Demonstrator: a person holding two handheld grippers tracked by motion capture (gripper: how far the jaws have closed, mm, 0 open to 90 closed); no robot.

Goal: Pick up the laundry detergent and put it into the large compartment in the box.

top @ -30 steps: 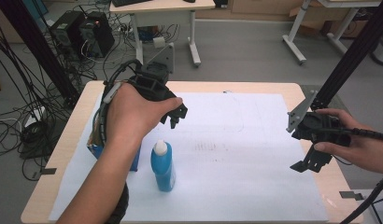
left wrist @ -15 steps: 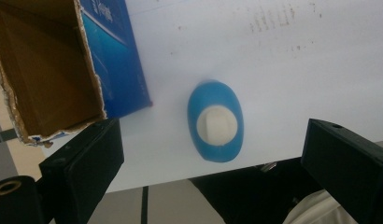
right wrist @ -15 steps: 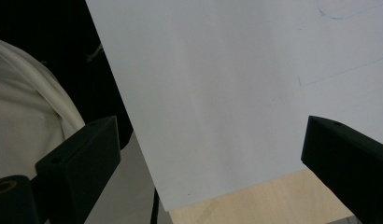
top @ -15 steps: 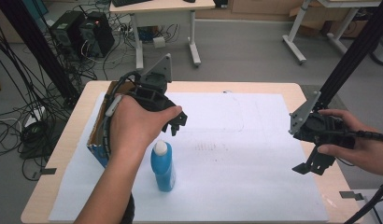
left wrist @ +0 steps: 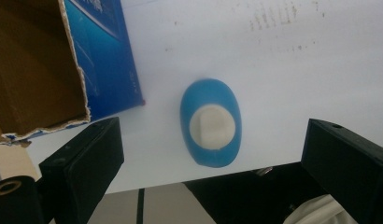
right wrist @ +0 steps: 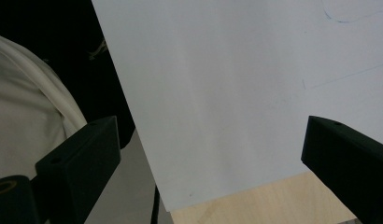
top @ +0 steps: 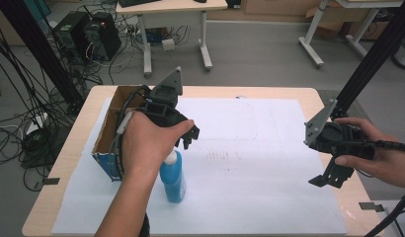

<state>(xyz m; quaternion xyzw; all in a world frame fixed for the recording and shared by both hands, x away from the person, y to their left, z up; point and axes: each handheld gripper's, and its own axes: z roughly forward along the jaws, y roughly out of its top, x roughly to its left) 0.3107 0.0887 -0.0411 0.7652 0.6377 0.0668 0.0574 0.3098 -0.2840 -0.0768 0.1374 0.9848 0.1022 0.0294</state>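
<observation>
The blue bottle (top: 173, 177) stands upright on the white sheet (top: 260, 187) that covers the worktop (top: 72, 163), just beside the near corner of the open cardboard box (top: 105, 143). The left claw (top: 189, 138) hangs directly over it, jaws spread wide and pointing down — a placing that looks meant for a drop onto the bottle from above, with a jaw to pass on each side. Nothing is gripped yet.

The left gripper view makes that plain: the bottle (left wrist: 211, 122) appears end-on as a blue oval with its pale cap (left wrist: 212, 127) in the middle, lying between the two black jaws and apart from both. It also shows the box's torn brown rim and blue side (left wrist: 103, 56) close to the bottle without touching — a detail the hand hides from the high view.

The right claw (top: 330, 177) waits well apart at the worktop's right edge, also wide open and empty. Its own view looks down on bare sheet (right wrist: 217, 93) and the worktop's wooden edge (right wrist: 273, 205).
</observation>
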